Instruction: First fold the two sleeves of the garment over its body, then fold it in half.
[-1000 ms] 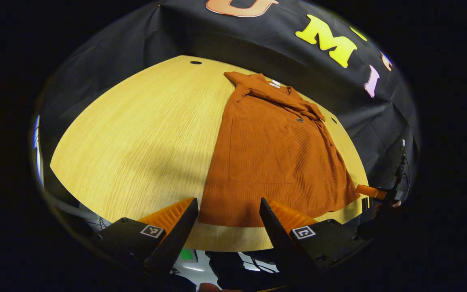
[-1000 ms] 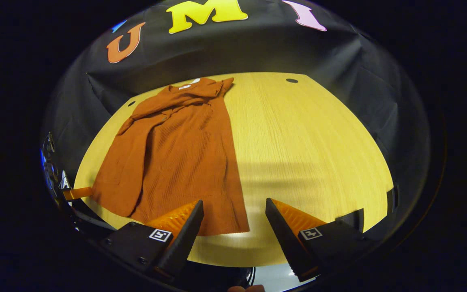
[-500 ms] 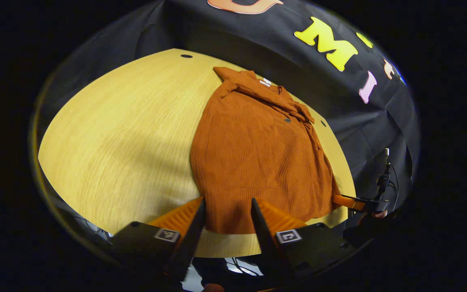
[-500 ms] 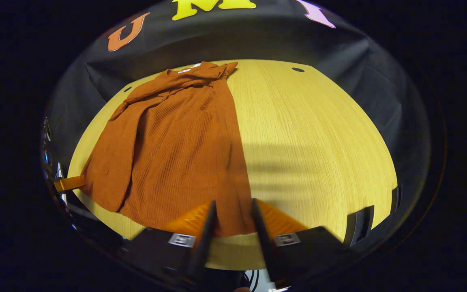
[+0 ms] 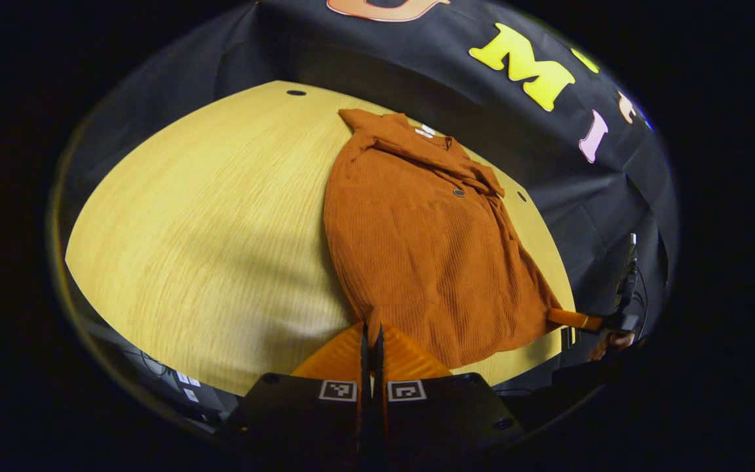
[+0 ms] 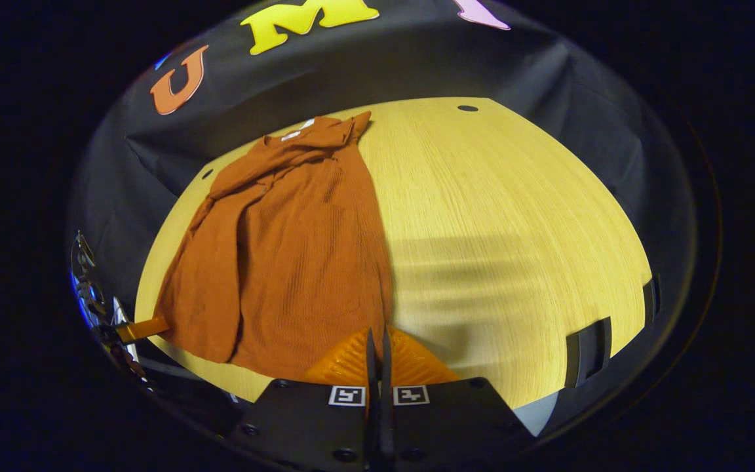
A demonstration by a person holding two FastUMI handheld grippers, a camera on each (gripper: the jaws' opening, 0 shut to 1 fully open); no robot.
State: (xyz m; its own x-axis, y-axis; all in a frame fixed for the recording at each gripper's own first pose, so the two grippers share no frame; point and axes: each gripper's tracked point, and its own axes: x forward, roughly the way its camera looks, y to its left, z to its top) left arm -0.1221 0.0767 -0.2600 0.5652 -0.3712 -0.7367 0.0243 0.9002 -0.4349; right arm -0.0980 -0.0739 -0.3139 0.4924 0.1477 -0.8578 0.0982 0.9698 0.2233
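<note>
Clearly the rust garment (image 5: pixel 430 249) is soft, light knit on the table (image 5: pixel 207 216); left claw (image 5: pixel 371 337) and right claw (image 6: pixel 377 341) pinch its hem corners, good holds.

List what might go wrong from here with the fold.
1. The left gripper and right gripper each pinch only a hem corner of the garment; the ribbed knit may slip out when lifted.
2. The sleeves lie loosely across the chest and might slide off during the half fold.
3. The collar sits near the table's far edge, so overshooting could push cloth off.
</note>
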